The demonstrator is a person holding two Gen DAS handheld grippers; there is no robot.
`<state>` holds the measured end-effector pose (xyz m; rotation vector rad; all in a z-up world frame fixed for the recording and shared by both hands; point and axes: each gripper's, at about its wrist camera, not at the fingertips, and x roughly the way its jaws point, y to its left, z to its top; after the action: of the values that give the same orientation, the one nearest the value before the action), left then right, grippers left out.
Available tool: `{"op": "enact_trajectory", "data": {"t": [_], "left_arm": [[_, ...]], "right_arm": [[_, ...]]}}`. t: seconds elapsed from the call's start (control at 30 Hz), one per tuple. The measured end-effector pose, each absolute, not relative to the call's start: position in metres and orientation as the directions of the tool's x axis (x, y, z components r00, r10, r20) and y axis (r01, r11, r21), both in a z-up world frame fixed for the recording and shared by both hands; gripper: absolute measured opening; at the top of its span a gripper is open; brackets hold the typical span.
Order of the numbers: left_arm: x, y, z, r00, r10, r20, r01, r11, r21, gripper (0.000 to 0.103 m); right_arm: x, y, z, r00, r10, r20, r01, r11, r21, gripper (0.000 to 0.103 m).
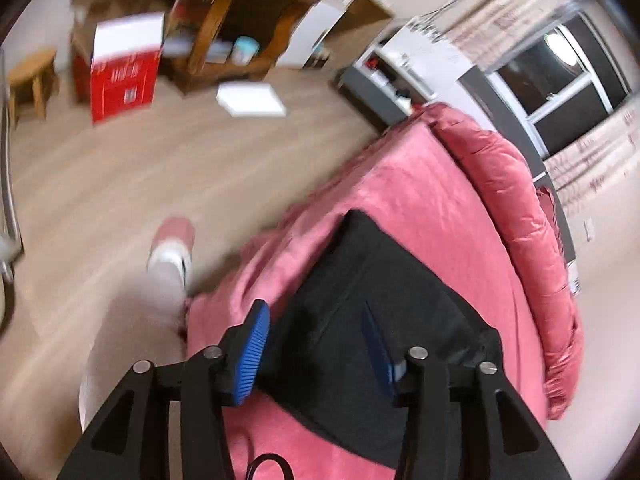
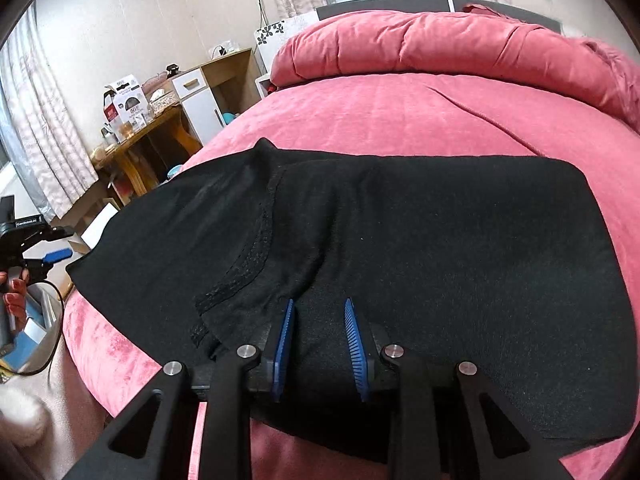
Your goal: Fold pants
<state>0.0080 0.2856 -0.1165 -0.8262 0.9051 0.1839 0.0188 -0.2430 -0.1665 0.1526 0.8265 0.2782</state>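
Observation:
Black pants [image 2: 400, 240] lie folded flat on a pink bed cover [image 2: 400, 112]; their seamed waist part sits at the left. They also show in the left wrist view [image 1: 384, 320]. My right gripper [image 2: 320, 312] is open, low over the pants' near edge, with nothing between its blue pads [image 2: 286, 340]. My left gripper [image 1: 316, 320] is open and empty, above the bed's near corner and the pants' end. It also shows at the left edge of the right wrist view [image 2: 44, 258], held off the bed's side.
A rolled pink duvet [image 2: 460, 44] lies along the bed's far end. A wooden desk [image 2: 140, 148] with clutter stands left of the bed. The left wrist view shows wood floor [image 1: 120, 184], a red and white box [image 1: 124, 68], a small stool [image 1: 30, 76] and the person's foot [image 1: 172, 248].

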Motion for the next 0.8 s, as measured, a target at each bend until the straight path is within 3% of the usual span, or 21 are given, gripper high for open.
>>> {"op": "enact_trajectory", "data": {"t": [0.27, 0.57, 0.6, 0.7, 0.8], "left_arm": [[0.008, 0.294, -0.156, 0.549, -0.389, -0.739, -0.514, 0.540, -0.666, 0.049], [0.015, 0.272, -0.157, 0.497, -0.399, -0.771, -0.471, 0.622, -0.626, 0.049], [0.016, 0.271, -0.158, 0.497, -0.393, -0.774, -0.471, 0.627, -0.621, 0.048], [0.017, 0.264, -0.156, 0.496, -0.350, -0.795, -0.467, 0.664, -0.584, 0.032], [0.013, 0.257, -0.146, 0.531, -0.293, -0.795, -0.453, 0.695, -0.558, 0.025]], "right_arm": [[0.019, -0.247, -0.167, 0.643, 0.313, -0.699, -0.185, 0.949, 0.255, 0.027], [0.019, -0.250, -0.167, 0.645, 0.318, -0.695, -0.187, 0.947, 0.260, 0.027], [0.019, -0.250, -0.167, 0.645, 0.318, -0.695, -0.187, 0.947, 0.260, 0.027], [0.019, -0.250, -0.167, 0.646, 0.317, -0.694, -0.187, 0.948, 0.259, 0.027], [0.019, -0.250, -0.167, 0.646, 0.317, -0.694, -0.187, 0.948, 0.259, 0.027]]}}
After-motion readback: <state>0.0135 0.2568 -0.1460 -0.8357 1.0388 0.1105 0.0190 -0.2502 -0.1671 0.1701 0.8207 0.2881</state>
